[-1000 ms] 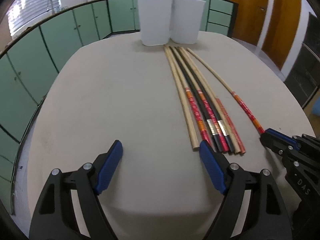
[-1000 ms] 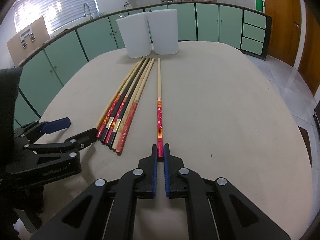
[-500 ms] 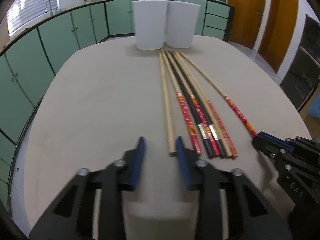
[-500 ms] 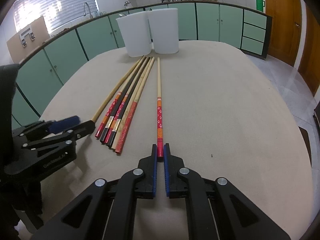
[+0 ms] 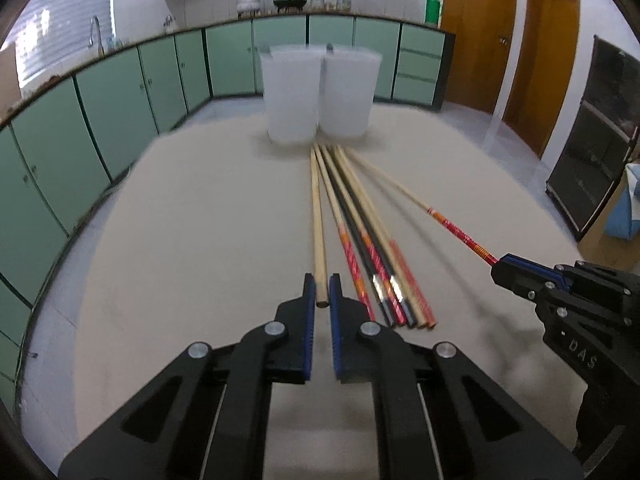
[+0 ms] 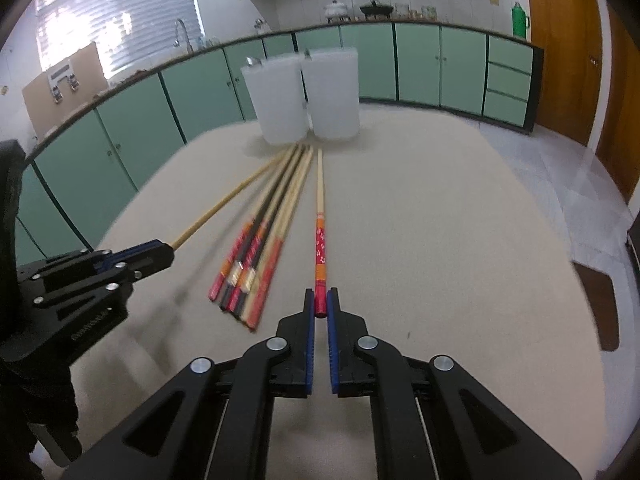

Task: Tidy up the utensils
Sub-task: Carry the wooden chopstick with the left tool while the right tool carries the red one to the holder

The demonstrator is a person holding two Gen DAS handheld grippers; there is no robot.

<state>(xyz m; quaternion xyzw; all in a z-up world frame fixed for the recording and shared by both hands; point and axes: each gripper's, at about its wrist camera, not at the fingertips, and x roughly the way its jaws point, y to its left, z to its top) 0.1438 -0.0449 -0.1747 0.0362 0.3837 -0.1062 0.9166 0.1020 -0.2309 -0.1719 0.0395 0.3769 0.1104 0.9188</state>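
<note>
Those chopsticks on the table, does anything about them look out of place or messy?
Two stray from the bundle of chopsticks: a plain wooden chopstick clamped in the left gripper, and a red-handled chopstick clamped in the right gripper. Nothing looks broken or spilled. The two white containers stand upright.

A beige, rounded tabletop (image 5: 180, 240) carries everything. Straight ahead of both grippers, at its far end, two white containers (image 5: 320, 92) stand upright, touching side by side. A bundle of chopsticks (image 5: 372, 248) lies flat, just right of the left gripper (image 5: 322, 292) and left of the right gripper (image 6: 320, 306), tips toward the containers. The tabletop left of the left gripper and right of the right gripper is bare cloth-like surface.
</note>
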